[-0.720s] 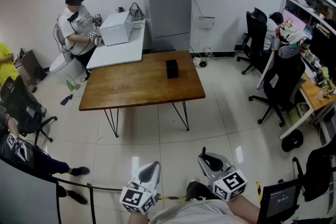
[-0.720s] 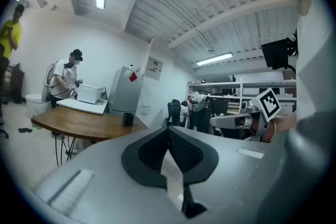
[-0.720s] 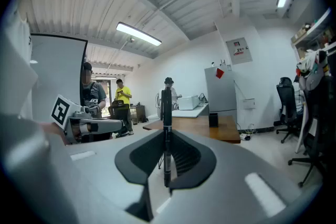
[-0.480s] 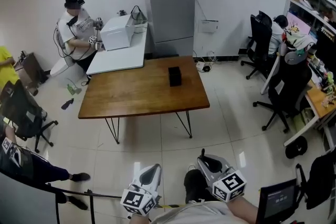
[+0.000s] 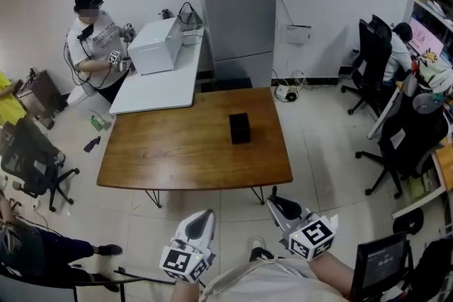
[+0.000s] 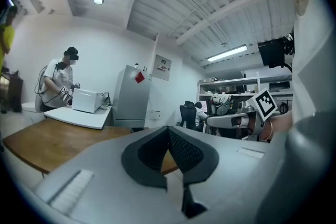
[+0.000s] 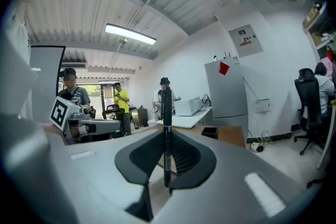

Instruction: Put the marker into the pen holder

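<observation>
Only the right gripper view shows the marker (image 7: pixel 167 113): a slim black stick with a paler band on its lower half, standing upright, grasped by your right gripper (image 7: pixel 166 152), its upper end rising well above the 2 dark pads. That same view shows the pen holder (image 7: pixel 210 132) as a small dark box on the brown desk (image 7: pixel 231 135), well ahead of the marker. The head view gives the layout from above: the pen holder (image 5: pixel 240 128) is a black square box, open at the top, standing alone right of center on the wooden desk (image 5: pixel 177 145). Your 2 grippers sit at the bottom of that view, short of the desk's near edge, the left gripper (image 5: pixel 202 221) and the right gripper (image 5: pixel 280 208) side by side, each with its checker-marked cube; the marker is too small to make out there. The left gripper view shows your left gripper (image 6: pixel 169 152) clenched, with a sliver of desk visible past its pads.
</observation>
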`<state>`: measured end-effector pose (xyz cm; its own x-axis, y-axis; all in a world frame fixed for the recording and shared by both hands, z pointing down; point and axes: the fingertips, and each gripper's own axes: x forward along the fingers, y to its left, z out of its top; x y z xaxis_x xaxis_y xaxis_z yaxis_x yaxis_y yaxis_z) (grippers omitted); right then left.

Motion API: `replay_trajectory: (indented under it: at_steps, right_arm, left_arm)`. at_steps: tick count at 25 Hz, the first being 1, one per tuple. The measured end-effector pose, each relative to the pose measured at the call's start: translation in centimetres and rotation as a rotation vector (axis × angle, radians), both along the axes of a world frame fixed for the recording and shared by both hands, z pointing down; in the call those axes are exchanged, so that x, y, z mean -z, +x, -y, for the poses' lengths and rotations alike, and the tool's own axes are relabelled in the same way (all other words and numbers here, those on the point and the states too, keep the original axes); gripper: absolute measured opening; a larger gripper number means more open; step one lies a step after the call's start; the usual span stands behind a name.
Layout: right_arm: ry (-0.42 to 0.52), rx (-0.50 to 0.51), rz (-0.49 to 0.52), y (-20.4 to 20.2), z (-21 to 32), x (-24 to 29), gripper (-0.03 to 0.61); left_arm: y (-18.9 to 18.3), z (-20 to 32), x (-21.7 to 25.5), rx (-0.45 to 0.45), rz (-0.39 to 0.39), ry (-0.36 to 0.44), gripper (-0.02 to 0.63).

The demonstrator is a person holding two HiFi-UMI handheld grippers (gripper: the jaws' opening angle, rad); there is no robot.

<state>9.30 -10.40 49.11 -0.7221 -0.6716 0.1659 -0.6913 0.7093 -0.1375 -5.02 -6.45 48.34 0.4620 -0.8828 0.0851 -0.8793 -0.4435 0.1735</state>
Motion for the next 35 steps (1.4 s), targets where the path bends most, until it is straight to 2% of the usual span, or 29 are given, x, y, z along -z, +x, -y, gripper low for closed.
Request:
replay_trajectory:
  at_steps: [5, 14, 21, 27, 35]
  right_arm:
    - [0.002, 0.017, 0.011, 0.6, 7.7, 0.9, 0.038]
    - [-0.008, 0.015, 0.024, -1.3, 15.1, 1.1, 0.038]
    - [-0.039, -0.023, 0.052, -2.3, 18.6, 0.6, 0.038]
    - [-0.056, -0.025, 0.033, -4.0, 24.7, -1.2, 0.038]
    - [0.003, -0.028, -0.006, -6.6, 33.7, -4.1, 0.037]
  left_arm:
    - [0.6, 7.8, 0.7, 0.012, -0.003, 0.008, 0.017]
    - [0.0, 15.5, 0.8, -0.018, -0.012, -0.011, 0.017]
    - [0.5, 19.6, 0.9, -0.081, -0.021, -0.016, 0.017]
    - [0.0, 22.3, 0.5, -0.103, -0.035, -0.029, 0.017]
    - [-1.7, 25.4, -0.2, -0.102, -0.047, -0.038, 0.017]
